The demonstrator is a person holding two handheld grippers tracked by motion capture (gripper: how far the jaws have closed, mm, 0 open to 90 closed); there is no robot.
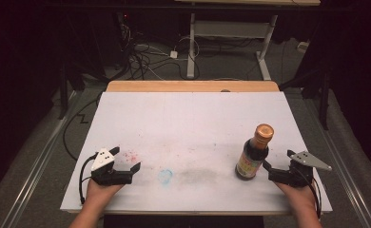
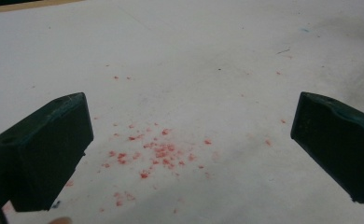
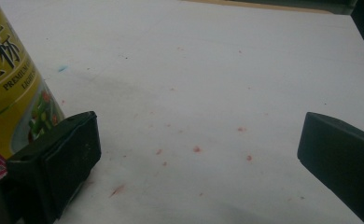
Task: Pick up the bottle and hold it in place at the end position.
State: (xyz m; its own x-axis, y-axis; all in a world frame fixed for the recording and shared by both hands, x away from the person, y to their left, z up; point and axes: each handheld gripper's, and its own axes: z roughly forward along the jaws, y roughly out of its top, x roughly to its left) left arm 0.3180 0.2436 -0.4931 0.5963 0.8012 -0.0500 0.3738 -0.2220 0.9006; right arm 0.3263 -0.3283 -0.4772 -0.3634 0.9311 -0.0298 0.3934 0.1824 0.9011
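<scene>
So I'm sitting at the white counter (image 1: pixel 183 118), which is pretty stained: red flecks (image 2: pixel 159 151) near my left side and a little blue smudge (image 1: pixel 165 175) around the middle. The only real object is the soy sauce bottle (image 1: pixel 253 154), dark with a yellow label and gold cap, standing upright near my right front edge.

My right tongs (image 1: pixel 281 167) are resting spread wide just beside it, and in the right gripper view the label's sitting outside the left jaw, not between the two. If I'm going for it, I'm guessing I should swing over until the body's centred, grab low on the label, and squeeze slowly so it isn't tipping. My left tongs (image 1: pixel 126 161) are spread too, pinching nothing.
</scene>
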